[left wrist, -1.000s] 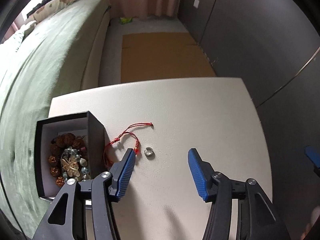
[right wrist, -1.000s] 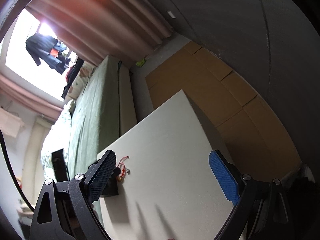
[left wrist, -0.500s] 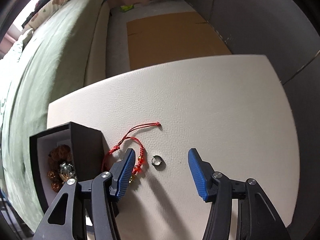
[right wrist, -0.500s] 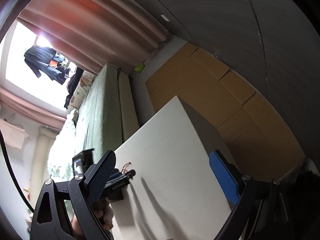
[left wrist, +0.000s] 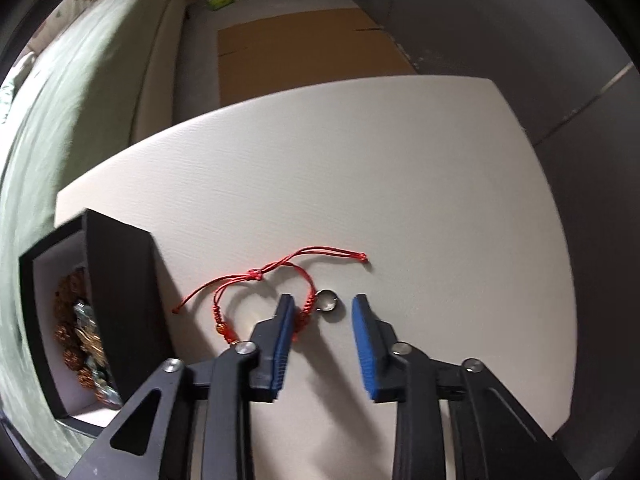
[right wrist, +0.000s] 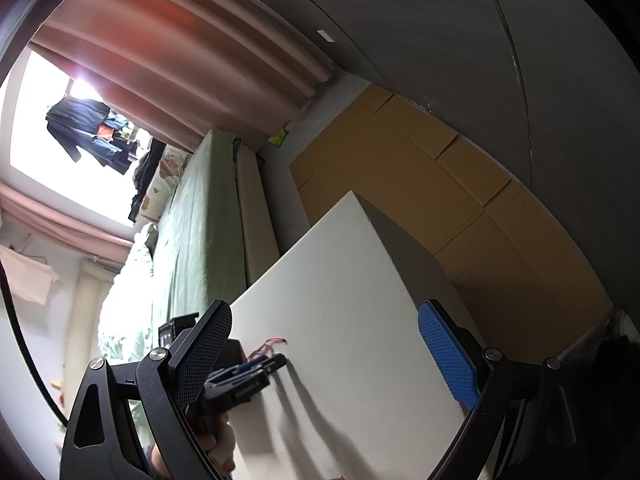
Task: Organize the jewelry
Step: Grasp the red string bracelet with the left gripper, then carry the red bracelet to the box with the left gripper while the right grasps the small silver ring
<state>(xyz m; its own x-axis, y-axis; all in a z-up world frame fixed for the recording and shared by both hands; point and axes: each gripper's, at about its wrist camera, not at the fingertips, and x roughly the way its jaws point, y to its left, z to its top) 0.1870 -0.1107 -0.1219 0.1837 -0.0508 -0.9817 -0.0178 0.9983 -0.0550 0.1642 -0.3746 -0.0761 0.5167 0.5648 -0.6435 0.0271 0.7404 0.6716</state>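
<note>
A small silver ring [left wrist: 328,302] lies on the white table [left wrist: 360,184], between the tips of my open left gripper [left wrist: 322,306]. A red cord bracelet [left wrist: 276,280] lies just left of the ring, its beaded part under the left finger [left wrist: 280,332]. A black jewelry box [left wrist: 116,300] at the table's left edge holds brown and pale bead bracelets [left wrist: 80,340]. My right gripper [right wrist: 324,332] is open and empty, held high and tilted; its view shows the left gripper [right wrist: 256,368] and the bracelet [right wrist: 272,344] far off.
A green bed [left wrist: 60,100] runs along the left of the table. Brown cardboard [left wrist: 304,52] lies on the floor beyond the table's far edge. A dark wall [left wrist: 540,40] stands on the right. Curtains [right wrist: 180,60] hang at the back.
My left gripper has moved forward and down over the ring, and its jaws have narrowed around it. The box has slid toward the left edge of the view. The right gripper has barely moved.
</note>
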